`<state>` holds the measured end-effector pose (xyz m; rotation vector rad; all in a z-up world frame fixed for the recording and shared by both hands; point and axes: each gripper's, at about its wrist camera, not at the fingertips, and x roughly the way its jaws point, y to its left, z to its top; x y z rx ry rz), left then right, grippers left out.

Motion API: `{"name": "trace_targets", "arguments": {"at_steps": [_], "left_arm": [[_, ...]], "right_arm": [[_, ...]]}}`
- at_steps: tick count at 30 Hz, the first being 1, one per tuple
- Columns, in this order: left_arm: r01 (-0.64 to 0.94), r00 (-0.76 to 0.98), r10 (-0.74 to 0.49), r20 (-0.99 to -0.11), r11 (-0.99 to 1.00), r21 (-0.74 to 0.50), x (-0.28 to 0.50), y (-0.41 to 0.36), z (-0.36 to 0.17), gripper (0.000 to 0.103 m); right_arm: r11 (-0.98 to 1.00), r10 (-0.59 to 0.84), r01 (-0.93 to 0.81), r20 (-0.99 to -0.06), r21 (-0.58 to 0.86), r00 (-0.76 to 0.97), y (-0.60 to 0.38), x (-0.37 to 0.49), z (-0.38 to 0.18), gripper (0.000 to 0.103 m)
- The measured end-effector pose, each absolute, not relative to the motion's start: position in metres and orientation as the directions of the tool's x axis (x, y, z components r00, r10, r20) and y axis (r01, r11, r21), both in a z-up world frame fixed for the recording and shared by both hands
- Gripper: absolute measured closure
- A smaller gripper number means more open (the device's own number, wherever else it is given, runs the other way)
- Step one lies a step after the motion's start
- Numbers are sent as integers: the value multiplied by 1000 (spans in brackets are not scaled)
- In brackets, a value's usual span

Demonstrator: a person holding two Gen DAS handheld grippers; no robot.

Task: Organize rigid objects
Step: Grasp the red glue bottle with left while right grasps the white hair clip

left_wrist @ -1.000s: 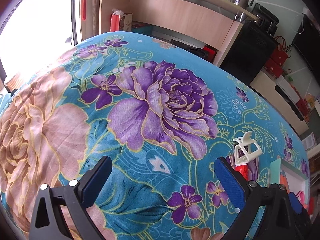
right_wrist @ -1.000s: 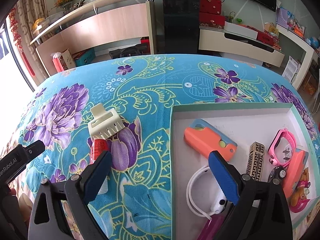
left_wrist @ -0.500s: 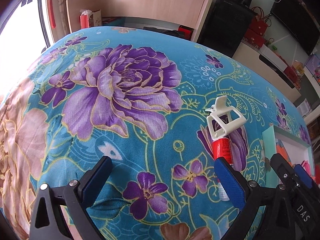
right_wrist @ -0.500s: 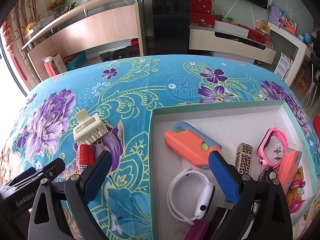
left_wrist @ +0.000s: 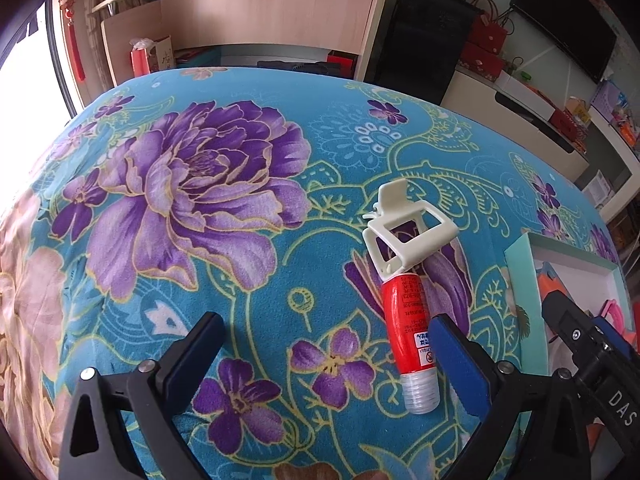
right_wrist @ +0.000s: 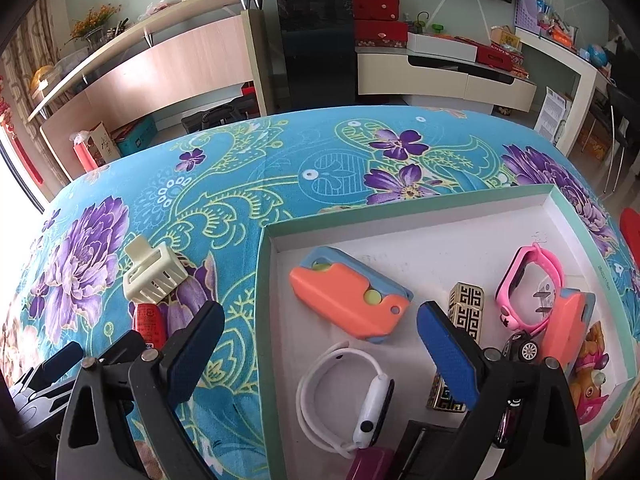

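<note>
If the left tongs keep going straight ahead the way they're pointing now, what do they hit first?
Probably just the floral cloth: the open left tongs point at bare fabric. The red tube and white hair claw lie right of centre, near the right finger, though depth is unclear.

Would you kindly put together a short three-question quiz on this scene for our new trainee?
1. True or false: the red tube already lies inside the tray.
2. Multiple choice: what lies against the tube's far end? A) white hair claw B) pink watch C) toy car
3. Fill in: the jaws of the left gripper stand ____.

Key: 1 false, it lies on the floral cloth. 2 A. 3 open.
</note>
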<state>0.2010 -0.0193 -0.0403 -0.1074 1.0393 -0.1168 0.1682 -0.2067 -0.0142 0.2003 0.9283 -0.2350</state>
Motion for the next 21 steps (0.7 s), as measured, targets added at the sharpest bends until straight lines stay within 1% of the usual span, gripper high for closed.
{"name": "trace_targets", "arguments": {"at_steps": [21], "left_arm": [[104, 484, -149, -862, 988, -113, 201, -32, -42, 0]], "right_arm": [[952, -120, 299, -816, 68, 565, -210, 168, -16, 6]]}}
